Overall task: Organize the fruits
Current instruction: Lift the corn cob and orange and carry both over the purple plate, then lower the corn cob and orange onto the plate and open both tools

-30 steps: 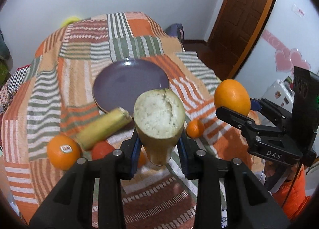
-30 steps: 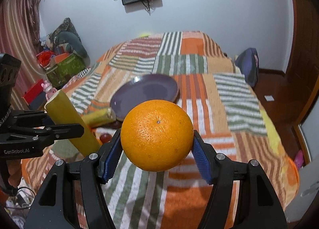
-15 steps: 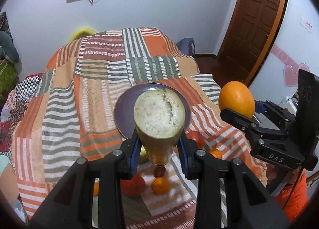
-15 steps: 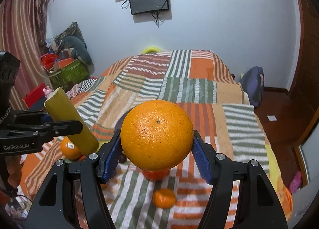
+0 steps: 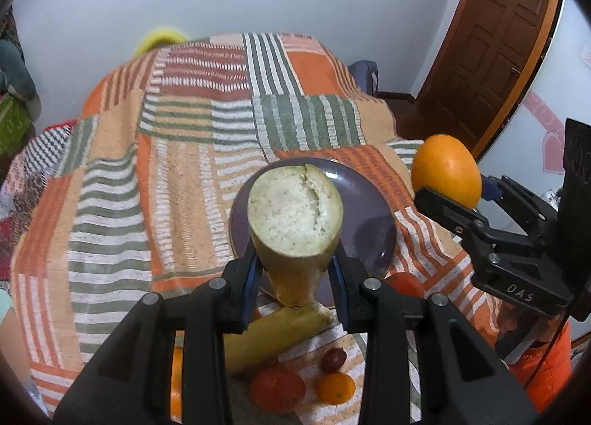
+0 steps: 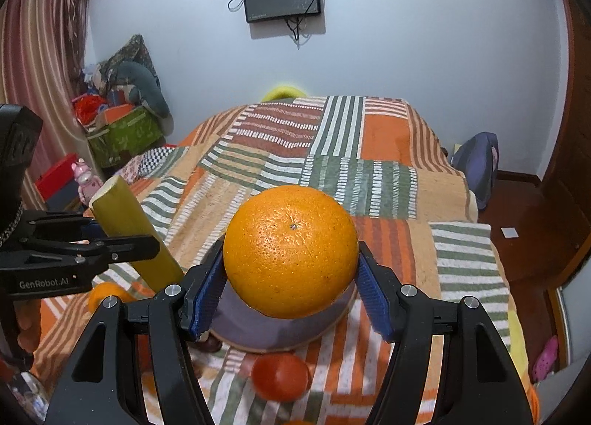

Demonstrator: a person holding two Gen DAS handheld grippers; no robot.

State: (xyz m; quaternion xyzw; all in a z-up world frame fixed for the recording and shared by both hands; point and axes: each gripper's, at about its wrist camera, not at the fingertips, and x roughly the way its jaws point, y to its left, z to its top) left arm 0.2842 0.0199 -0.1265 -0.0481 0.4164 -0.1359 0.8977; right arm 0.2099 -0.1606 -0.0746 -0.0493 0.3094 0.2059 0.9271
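My left gripper [image 5: 295,269] is shut on a cut banana piece [image 5: 295,218], its pale cut face toward the camera; it also shows in the right wrist view [image 6: 129,225]. My right gripper [image 6: 291,288] is shut on a large orange [image 6: 290,255], also seen at the right of the left wrist view [image 5: 445,170]. Both are held above a purple plate [image 5: 369,225] on the patchwork bedspread; the plate shows below the orange [image 6: 273,332]. A second banana piece [image 5: 269,332], tomatoes [image 5: 277,388], a small orange fruit [image 5: 334,388] and a dark grape [image 5: 334,358] lie in front of the plate.
A striped patchwork bedspread [image 5: 166,166] covers the bed. A red tomato [image 6: 280,375] lies near the plate's front edge. A brown door [image 5: 491,40] is at the right. A green box and clutter [image 6: 122,133] stand left of the bed; a backpack [image 6: 476,170] sits on the floor.
Both grippers have kept their hold and tilted or moved forward, so the plate now sits directly under the held banana piece and orange, with the loose fruits lower in view.
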